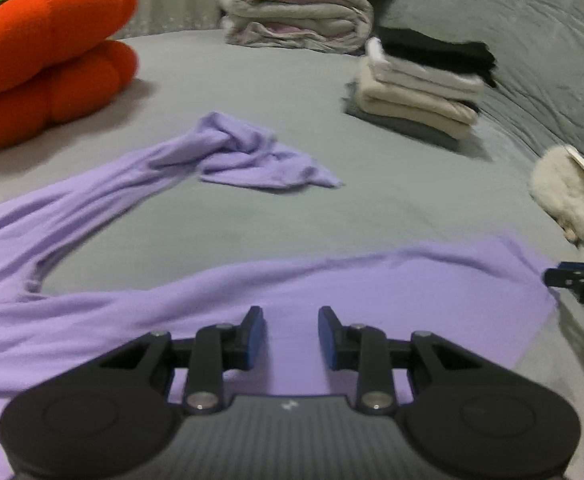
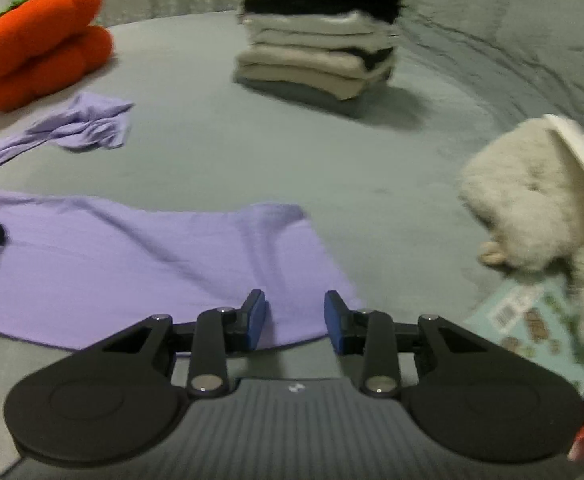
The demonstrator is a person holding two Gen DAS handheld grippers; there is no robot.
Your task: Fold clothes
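A lilac long-sleeved garment (image 1: 371, 288) lies spread on the grey bed sheet (image 1: 252, 88), its folded body just beyond both grippers. One sleeve (image 1: 244, 156) trails away and ends crumpled near the middle of the bed. My left gripper (image 1: 291, 334) hovers over the garment's near part, open, with only cloth showing below the gap. My right gripper (image 2: 295, 320) stands open over the right corner of the garment (image 2: 112, 248), nothing pinched between its blue pads. The right gripper's tip (image 1: 575, 280) shows at the garment's right edge.
An orange plush cushion (image 1: 44, 52) sits at the far left. A stack of folded clothes (image 1: 415, 88) and a folded blanket (image 1: 295, 12) stand at the back. A white fluffy toy (image 2: 531, 192) and a printed booklet (image 2: 531, 320) lie at the right.
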